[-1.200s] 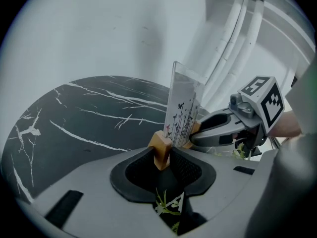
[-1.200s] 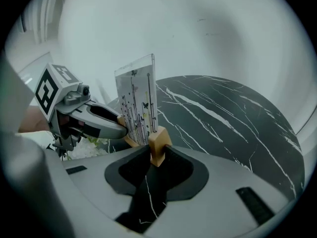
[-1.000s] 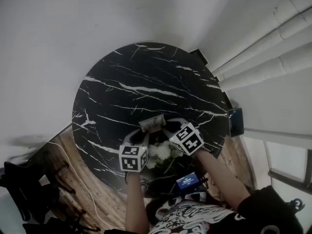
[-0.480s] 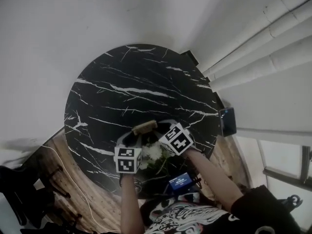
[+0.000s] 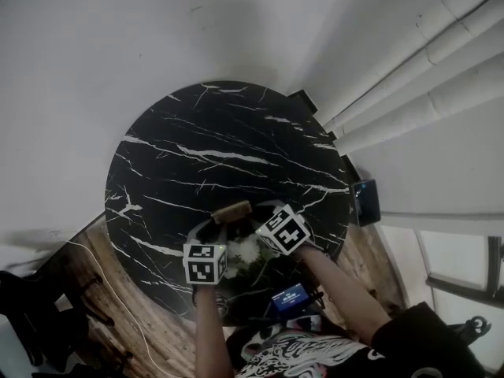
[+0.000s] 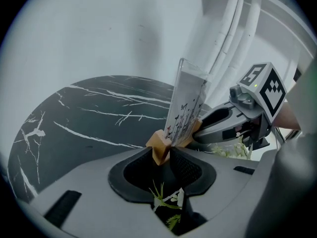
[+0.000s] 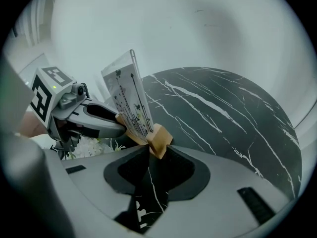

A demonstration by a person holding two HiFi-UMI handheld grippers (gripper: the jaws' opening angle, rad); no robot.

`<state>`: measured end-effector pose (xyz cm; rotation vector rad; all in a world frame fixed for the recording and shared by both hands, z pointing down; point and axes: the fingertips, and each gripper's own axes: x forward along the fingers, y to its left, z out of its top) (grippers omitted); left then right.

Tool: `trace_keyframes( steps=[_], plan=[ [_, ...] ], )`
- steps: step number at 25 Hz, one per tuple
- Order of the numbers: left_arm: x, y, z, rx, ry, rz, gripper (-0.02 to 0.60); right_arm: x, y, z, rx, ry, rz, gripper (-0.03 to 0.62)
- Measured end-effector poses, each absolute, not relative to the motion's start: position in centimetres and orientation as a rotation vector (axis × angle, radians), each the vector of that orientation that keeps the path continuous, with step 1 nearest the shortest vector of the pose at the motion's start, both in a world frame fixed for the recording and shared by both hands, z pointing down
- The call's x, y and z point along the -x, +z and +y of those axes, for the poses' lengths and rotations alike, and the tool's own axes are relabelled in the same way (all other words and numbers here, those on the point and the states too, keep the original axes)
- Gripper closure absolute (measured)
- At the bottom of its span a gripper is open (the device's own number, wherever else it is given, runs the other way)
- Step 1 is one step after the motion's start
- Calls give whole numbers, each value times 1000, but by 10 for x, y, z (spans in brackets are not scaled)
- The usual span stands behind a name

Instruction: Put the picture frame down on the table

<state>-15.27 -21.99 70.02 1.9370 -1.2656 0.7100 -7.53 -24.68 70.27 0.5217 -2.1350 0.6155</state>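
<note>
The picture frame (image 6: 187, 103) is a clear upright panel with small printed flowers, set in a light wooden base (image 6: 159, 146). Both grippers hold that base from opposite ends, above the round black marble table (image 5: 213, 148). My left gripper (image 6: 163, 155) is shut on one end of the base; my right gripper (image 7: 154, 148) is shut on the other end (image 7: 158, 139). In the head view the frame (image 5: 232, 210) shows edge-on between the left gripper (image 5: 214, 228) and the right gripper (image 5: 264, 225), over the table's near part.
White flowers (image 5: 250, 250) stand just below the frame, near the table's near edge. A small lit screen (image 5: 288, 297) sits close to the person's body. A dark device (image 5: 365, 201) lies off the table's right rim. White pipes (image 5: 425, 77) run along the wall at right.
Both grippers with the frame have stayed together over the table's near part, shifting slightly left and down in the head view. The grip has not changed.
</note>
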Motion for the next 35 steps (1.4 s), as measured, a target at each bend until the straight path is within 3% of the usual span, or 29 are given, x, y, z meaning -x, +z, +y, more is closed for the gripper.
trace_keyframes(
  steps=[10,20,25,28,35],
  plan=[
    [154,686,-220,-1935,653,-1314,433,72,683,-251,-565,623,-2177,503],
    [161,659,-213,-1948,622,-1391,436,65,655,-243,-619,598,-2213,504],
    [165,630,-207,-1979,573,-1460,548,64,625,-233,-664,576,-2294,513],
    [163,615,-203,-2004,549,-1480,560,64,609,-228,-692,528,-2323,560],
    [151,581,-179,-2076,458,-1509,568,58,574,-201,-768,526,-2399,568]
  ],
)
